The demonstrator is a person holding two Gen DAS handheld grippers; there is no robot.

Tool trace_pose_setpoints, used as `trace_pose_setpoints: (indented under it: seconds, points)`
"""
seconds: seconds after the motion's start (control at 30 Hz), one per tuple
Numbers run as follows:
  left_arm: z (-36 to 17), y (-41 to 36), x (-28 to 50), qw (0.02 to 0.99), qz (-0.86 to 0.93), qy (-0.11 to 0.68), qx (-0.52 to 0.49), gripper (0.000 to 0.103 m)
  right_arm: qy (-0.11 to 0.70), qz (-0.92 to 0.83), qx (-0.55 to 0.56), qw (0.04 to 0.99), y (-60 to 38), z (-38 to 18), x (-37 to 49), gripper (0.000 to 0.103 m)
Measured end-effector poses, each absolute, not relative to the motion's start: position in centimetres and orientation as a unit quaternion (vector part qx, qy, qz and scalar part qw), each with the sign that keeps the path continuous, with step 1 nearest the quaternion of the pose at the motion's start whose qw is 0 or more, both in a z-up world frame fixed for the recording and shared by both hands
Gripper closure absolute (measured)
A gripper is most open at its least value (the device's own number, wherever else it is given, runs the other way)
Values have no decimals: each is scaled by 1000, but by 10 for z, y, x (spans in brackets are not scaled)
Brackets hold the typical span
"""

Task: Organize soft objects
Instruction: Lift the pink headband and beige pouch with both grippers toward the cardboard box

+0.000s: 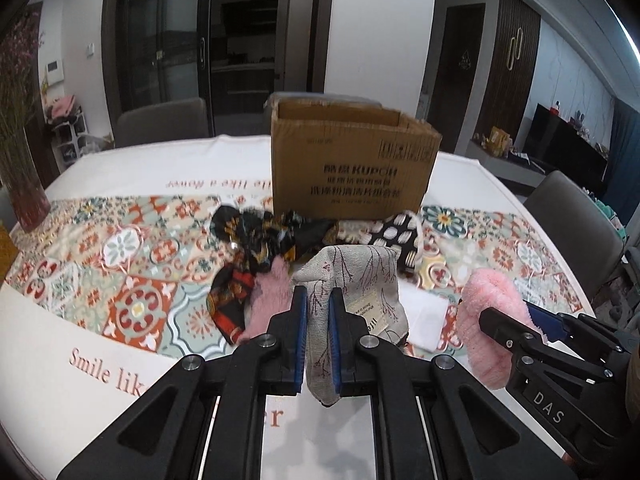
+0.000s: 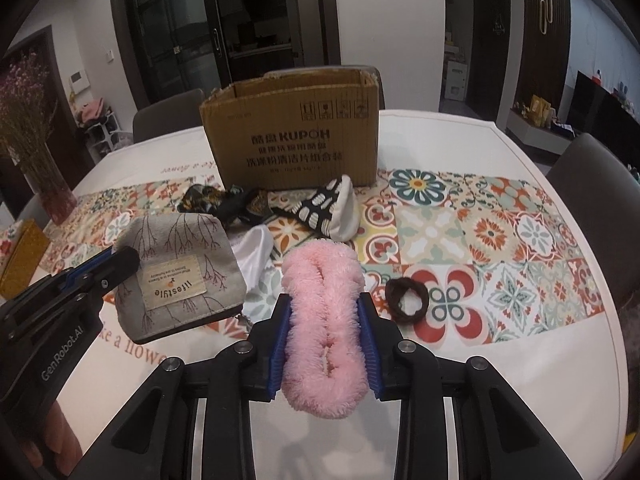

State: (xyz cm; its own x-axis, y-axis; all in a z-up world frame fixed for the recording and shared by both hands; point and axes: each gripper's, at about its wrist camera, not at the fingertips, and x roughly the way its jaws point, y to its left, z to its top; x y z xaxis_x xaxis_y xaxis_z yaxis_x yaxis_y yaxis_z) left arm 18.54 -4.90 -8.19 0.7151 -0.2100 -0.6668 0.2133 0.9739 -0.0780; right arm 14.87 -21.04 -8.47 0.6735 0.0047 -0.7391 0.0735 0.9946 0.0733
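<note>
Cardboard box (image 2: 294,140) stands open at the table's far side; left gripper (image 1: 318,308) clamps the grey pouch (image 1: 352,280), right gripper (image 2: 324,328) clamps the pink scrunchie (image 2: 324,312), both lifted; transfer step; next: carry over the box rim, release

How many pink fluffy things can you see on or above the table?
2: one pink fluffy band clamped in the right claw; another fluffy pink piece lies on the table beside the patterned scarf. More may be hidden.
</note>
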Motion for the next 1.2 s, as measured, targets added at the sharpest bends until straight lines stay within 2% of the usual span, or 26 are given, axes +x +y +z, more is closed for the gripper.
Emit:
trace_pose_setpoints:
  seconds: [0.63, 1.2]
  points:
    - [-10, -53, 203, 955, -112, 275, -6, 92, 312, -4, 45, 949, -217, -14, 180, 70]
    - [19, -63, 264, 969, -108, 223, -7, 92, 257, -3, 24, 966, -213, 17, 239, 70]
